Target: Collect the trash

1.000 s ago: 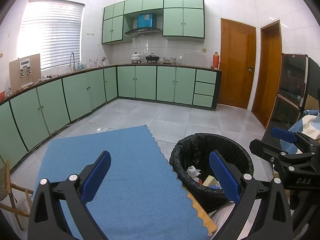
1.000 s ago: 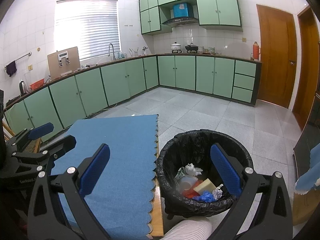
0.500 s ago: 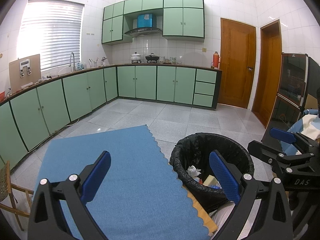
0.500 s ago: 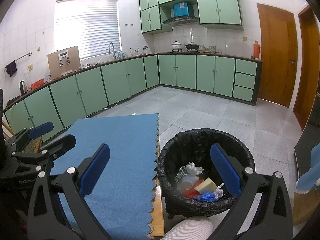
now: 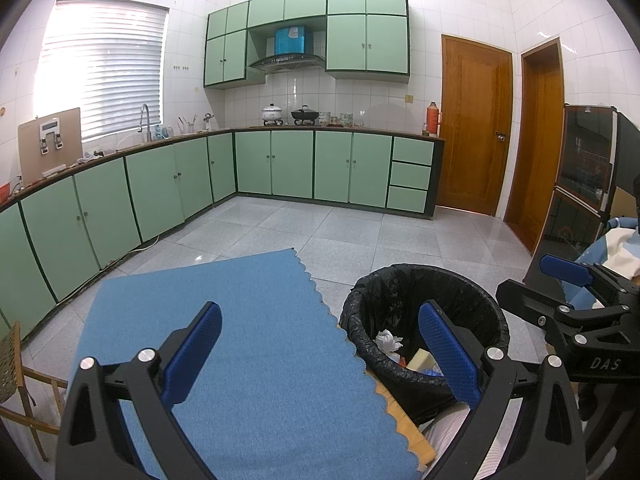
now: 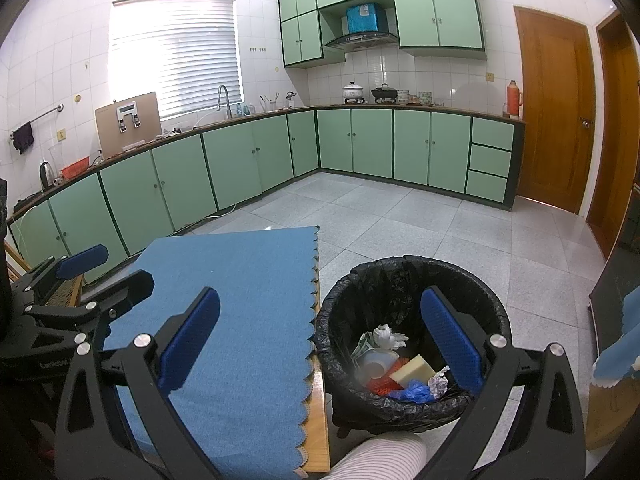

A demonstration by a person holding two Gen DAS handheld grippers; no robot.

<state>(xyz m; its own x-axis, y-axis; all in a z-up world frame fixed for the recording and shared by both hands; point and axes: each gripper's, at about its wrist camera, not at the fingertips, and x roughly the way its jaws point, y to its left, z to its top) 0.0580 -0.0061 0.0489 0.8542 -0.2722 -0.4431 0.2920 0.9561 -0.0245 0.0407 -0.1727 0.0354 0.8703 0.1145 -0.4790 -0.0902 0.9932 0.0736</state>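
Left gripper (image 5: 320,356): jaws wide apart, holding nothing, poised over the blue mat.
Right gripper (image 6: 320,344): jaws wide apart, holding nothing, straddling the bin's near rim in its own view.
Striped sleeve (image 6: 380,456): just below the bin, at the frame's bottom edge.
Blue mat (image 6: 248,304): scallop-edged, covering the wooden table (image 6: 318,432); no litter visible on it.
Bin (image 6: 412,280): black-lined, just beside the table's right edge.
Trash (image 6: 396,364): inside the bin, comprising crumpled white paper, a yellow sponge-like block, blue wrap, a red piece and a round lid.
Floor (image 6: 440,220): grey tile, no litter visible.
Status: collection appears complete, or nearly so; nothing visible is left to pick up.
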